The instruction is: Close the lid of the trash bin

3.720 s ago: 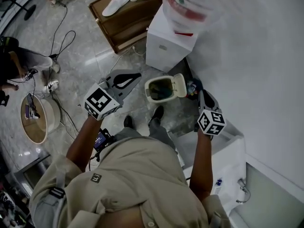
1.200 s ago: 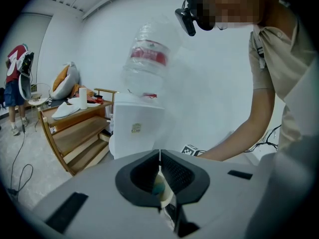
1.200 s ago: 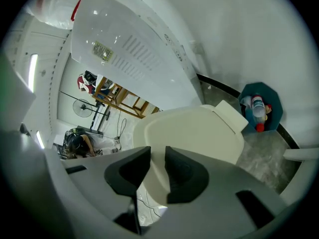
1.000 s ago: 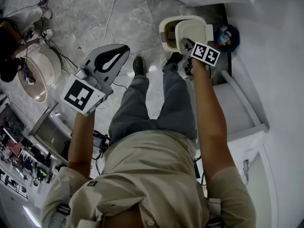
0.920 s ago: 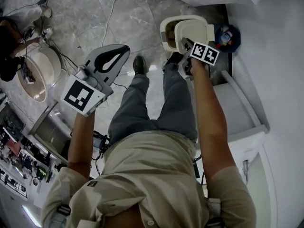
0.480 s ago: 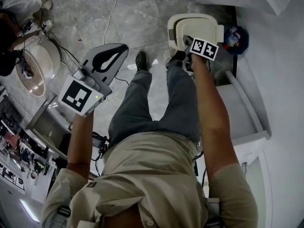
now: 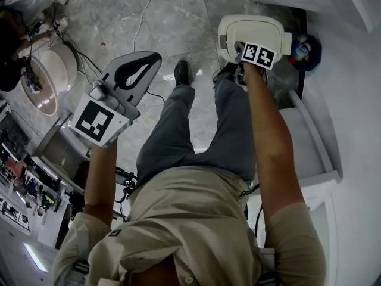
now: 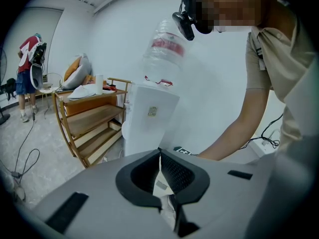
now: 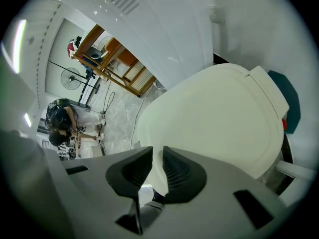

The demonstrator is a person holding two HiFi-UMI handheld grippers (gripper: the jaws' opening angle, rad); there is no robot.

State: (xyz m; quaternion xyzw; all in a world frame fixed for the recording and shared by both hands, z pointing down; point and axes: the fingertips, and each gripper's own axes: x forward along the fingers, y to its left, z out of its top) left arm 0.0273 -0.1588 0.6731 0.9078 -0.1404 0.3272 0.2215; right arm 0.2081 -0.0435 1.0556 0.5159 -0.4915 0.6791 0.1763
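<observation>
Lid down on the trash bin, right gripper on it

Nearest, the left gripper (image 7: 153, 58) is raised over the floor (image 7: 172, 16) with its jaws pressed together and empty. Past the person's shoe (image 7: 182, 72), the right gripper (image 7: 239, 45) sits on the near edge of the cream lid (image 7: 255, 28), jaws drawn to a thin slit with that edge in it. The lid lies flat on the trash bin (image 7: 222, 41), which stands on grey marble floor against the white wall (image 7: 351, 100), a blue object (image 7: 307, 46) just beside it. Cables (image 7: 140, 22) trail across the floor. Farther off stand a water dispenser (image 8: 148, 118) and a wooden shelf (image 8: 89, 128).
</observation>
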